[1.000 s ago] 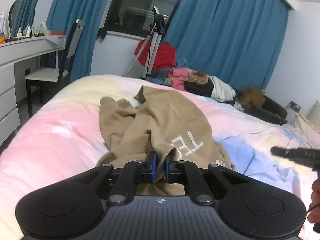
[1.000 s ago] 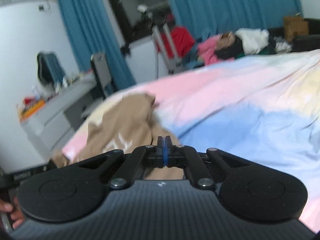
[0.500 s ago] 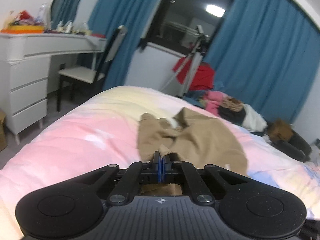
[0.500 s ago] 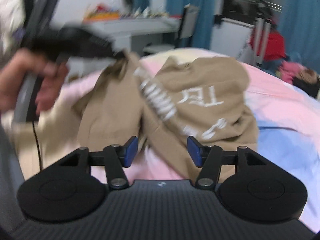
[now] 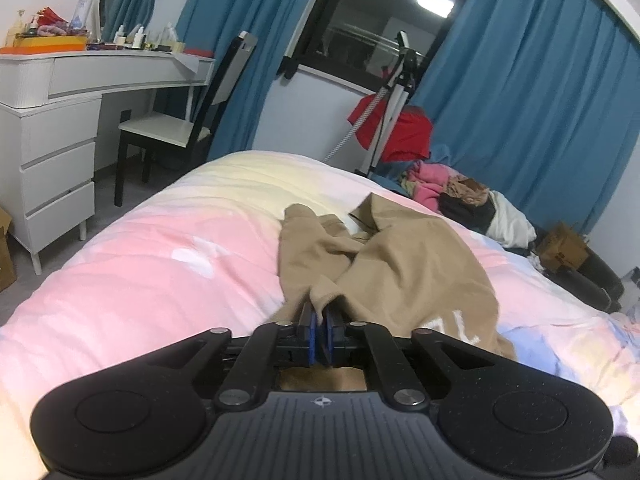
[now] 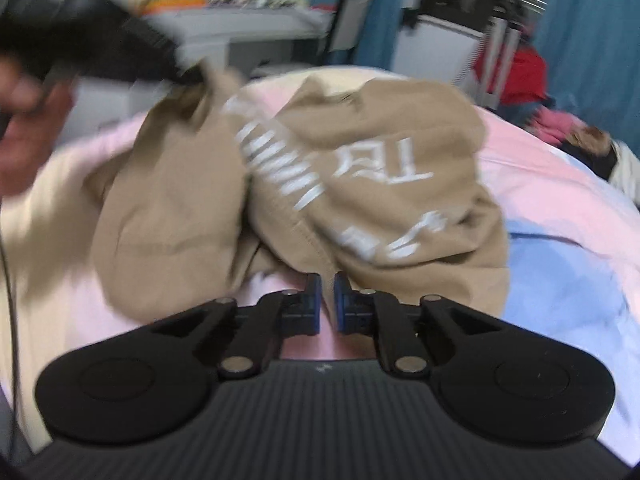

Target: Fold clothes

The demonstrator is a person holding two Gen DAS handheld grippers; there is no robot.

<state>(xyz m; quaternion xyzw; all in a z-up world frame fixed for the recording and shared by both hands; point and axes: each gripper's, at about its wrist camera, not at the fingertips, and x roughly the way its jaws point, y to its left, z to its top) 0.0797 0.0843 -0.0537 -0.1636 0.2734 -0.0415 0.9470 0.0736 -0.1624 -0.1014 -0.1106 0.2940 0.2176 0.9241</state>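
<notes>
A tan sweatshirt with white lettering lies crumpled on the pastel quilt. My left gripper pinches a fold of it between its blue pads, and its jaws are easing open slightly. From the right wrist view, that left gripper is a black blur in a person's hand, lifting a corner of the sweatshirt. My right gripper sits low at the garment's near hem. Its jaws are closing to a thin slit with only pink quilt showing between them, and the hem lies just past the tips.
A white dresser and a dark chair stand left of the bed. Beyond the far edge are a tripod, a heap of clothes, a cardboard box and blue curtains.
My right gripper swung round to face the sweatshirt, opened wide, then closed to a slit at its near hem. My left gripper kept its pinch and drew slightly back.
</notes>
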